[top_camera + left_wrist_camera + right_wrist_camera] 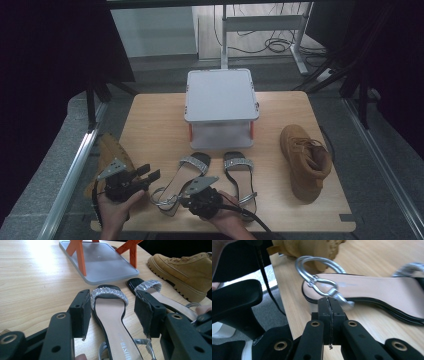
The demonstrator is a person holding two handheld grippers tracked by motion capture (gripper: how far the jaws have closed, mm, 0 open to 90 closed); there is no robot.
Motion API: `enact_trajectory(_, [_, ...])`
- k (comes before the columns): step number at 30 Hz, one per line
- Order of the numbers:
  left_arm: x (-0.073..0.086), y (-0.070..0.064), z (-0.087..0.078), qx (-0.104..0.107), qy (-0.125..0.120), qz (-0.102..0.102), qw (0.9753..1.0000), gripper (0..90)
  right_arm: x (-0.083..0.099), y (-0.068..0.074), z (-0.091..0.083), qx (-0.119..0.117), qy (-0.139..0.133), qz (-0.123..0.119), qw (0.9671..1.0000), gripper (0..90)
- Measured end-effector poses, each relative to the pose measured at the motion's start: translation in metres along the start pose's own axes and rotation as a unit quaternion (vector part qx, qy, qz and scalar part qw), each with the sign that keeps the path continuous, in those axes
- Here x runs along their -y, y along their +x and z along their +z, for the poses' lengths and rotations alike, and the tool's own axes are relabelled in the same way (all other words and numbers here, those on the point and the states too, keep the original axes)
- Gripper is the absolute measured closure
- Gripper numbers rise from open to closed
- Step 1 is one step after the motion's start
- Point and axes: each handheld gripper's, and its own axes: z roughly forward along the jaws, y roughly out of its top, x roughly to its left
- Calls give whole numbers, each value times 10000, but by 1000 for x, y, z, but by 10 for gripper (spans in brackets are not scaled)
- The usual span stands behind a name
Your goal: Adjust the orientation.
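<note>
Both grippers sit at the table's [150, 125] near edge. Right gripper [329, 305]: jaws pressed together, their tips at the silver strap [322, 286] of the left sandal [181, 181]; whether they pinch it cannot be told. Left gripper [112, 312]: jaws spread wide, nothing between the pads, hovering over the same sandal's heel end. Right sandal [239, 176] lies just beside it, parallel. Two-tier rack [221, 95] stands at the far edge, centre; its lower shelf [105, 263] holds nothing. One boot [305, 160] lies near the right edge, another boot [111, 155] at the left edge.
</note>
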Motion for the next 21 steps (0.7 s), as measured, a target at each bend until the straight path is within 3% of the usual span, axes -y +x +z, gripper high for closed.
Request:
enact_trajectory(10, [0, -4, -3, -75, -32, 30, 10000, 476, 26, -22, -49, 398, -391, 372, 9977, 893])
enact_trajectory(19, [1, -7, -1, -77, -10, 76, 9999, 475, 39, -24, -73, 652, -504, 421, 9957, 893])
enact_trajectory(21, [0, -7, -2, -51, -19, 82, 10000, 475, 48, -26, -80, 734, -524, 530, 9945, 893])
